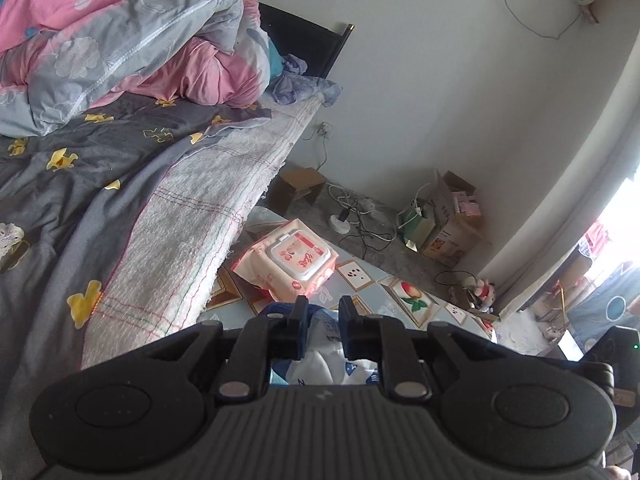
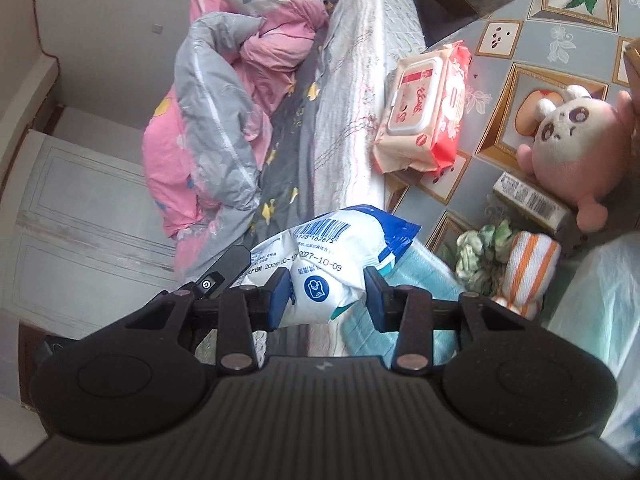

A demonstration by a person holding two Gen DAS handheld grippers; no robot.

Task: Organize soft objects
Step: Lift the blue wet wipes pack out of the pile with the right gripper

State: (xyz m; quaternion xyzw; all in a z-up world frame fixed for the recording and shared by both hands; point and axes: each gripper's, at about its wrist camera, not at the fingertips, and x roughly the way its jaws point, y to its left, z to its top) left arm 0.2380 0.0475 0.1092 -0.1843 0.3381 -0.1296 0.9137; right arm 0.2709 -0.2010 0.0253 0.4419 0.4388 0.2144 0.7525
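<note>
A crumpled blue-and-white plastic bag (image 2: 340,240) with a barcode and printed dates hangs in the air between the bed and the table. My right gripper (image 2: 327,294) is shut on its lower part, both pads pressing the film. In the left wrist view my left gripper (image 1: 323,320) is closed narrowly, pinching another part of the same bag (image 1: 324,360). On the table lie a pink wet-wipes pack (image 2: 424,112), a pink plush toy (image 2: 576,144), an orange-striped cloth roll (image 2: 528,268) and a crumpled green-white cloth (image 2: 480,256).
The bed (image 1: 200,208) is on the left, with a bundled pink-grey quilt (image 1: 120,40) on it. The table (image 2: 560,40) has a fruit-patterned cover and stands against the bed. A barcoded box (image 2: 528,200) lies by the toy. Cardboard boxes (image 1: 448,220) and cables sit along the wall.
</note>
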